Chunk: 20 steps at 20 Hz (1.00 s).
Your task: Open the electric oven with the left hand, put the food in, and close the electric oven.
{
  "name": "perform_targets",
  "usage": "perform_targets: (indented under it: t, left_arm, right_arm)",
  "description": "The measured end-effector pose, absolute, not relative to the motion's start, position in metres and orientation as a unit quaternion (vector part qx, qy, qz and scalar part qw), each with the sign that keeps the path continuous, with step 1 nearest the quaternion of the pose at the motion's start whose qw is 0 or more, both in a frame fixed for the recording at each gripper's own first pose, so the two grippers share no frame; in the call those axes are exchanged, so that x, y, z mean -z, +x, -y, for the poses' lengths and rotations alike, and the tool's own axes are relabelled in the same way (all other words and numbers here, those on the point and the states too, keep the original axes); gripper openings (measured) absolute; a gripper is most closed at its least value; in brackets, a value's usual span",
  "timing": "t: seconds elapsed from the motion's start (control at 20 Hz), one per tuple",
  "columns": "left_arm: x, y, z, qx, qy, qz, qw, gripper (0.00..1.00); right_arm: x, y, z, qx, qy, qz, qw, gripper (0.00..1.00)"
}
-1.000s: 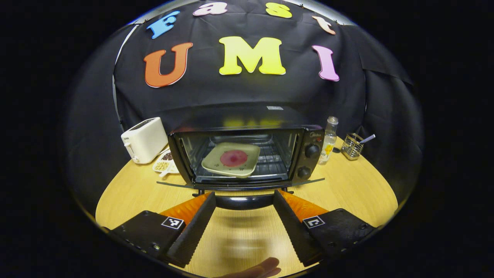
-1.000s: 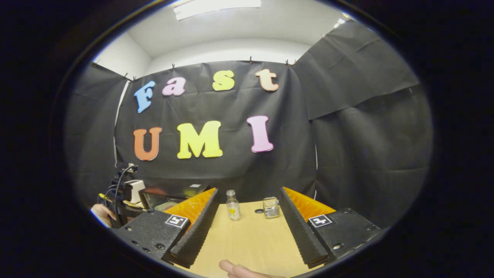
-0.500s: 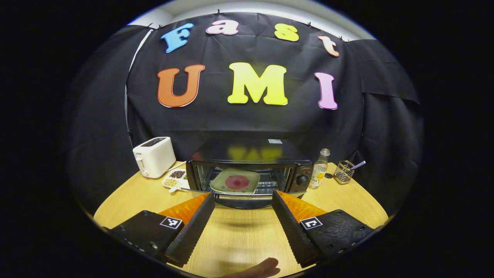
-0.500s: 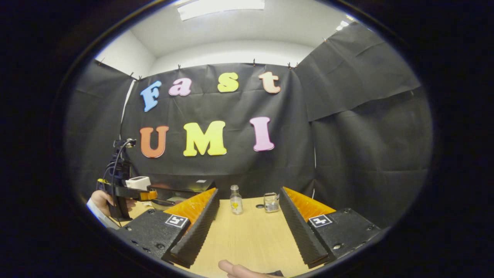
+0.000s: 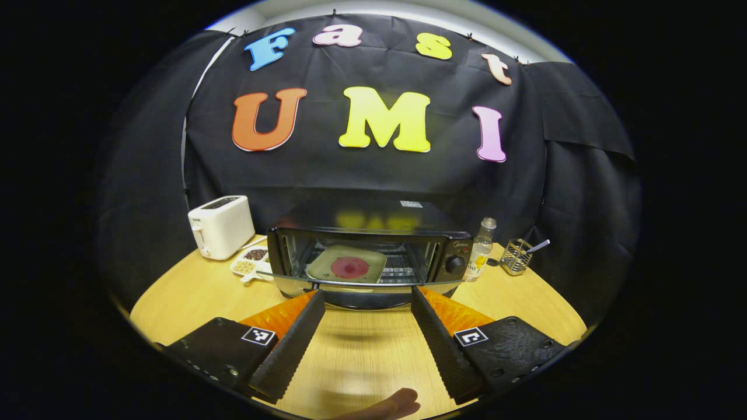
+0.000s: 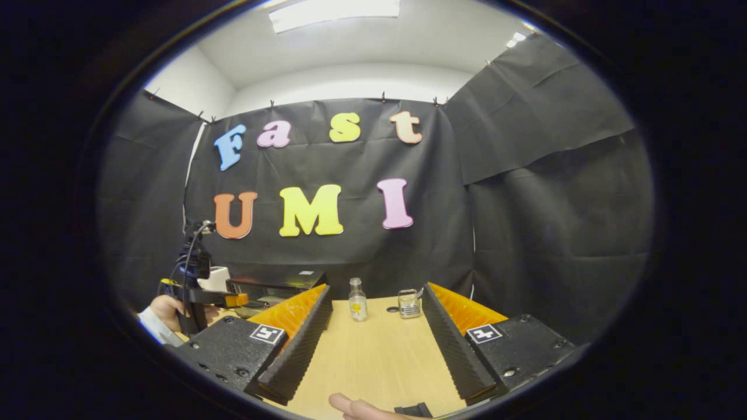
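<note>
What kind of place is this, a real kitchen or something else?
Probably a staged recording booth, not a real kitchen: black cloth walls off a round wooden table set with kitchen props, namely an oven with its door down, a toaster and a bottle.

toaster (image 5: 219,226) left of oven (image 5: 370,256), bottle (image 5: 480,249) right.

A round wooden table (image 5: 192,291) with a pale yellow grain stands in a booth hung with wrinkled black cloth (image 6: 554,192), which is clipped up along its top edge and drapes down behind the table. Above the cloth a white wall (image 6: 350,79) meets a white ceiling (image 6: 420,41). A long rectangular ceiling light (image 6: 335,7) glows bright at the top.
</note>
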State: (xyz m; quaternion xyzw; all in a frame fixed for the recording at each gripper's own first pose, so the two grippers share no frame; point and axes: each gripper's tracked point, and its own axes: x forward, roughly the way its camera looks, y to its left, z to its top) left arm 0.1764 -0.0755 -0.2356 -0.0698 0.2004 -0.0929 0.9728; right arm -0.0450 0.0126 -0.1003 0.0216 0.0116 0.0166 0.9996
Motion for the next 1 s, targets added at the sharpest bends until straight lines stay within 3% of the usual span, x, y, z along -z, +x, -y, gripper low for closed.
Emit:
perform_targets:
  t: [0.1, 0.2, 0.5, 1.0]
  left_arm:
    - [0.255, 0.191, 0.072, 0.087, -0.072, -0.218, 0.969, 0.95]
    - [0.247, 0.215, 0.075, 0.098, -0.096, -0.188, 0.973, 0.98]
    - [0.257, 0.221, 0.061, 0.064, -0.104, -0.22, 0.968, 0.95]
    - [0.164, 0.118, 0.047, 0.073, -0.087, -0.123, 0.986, 0.95]
  right_arm:
    - [0.103, -0.041, -0.013, -0.018, 0.021, -0.014, 1.0, 0.96]
    - [0.101, -0.04, -0.011, -0.019, 0.022, -0.01, 1.0, 0.98]
    - [0.096, -0.041, -0.014, -0.02, 0.016, -0.001, 1.0, 0.96]
    - [0.098, -0.047, -0.018, -0.017, 0.017, -0.006, 1.0, 0.96]
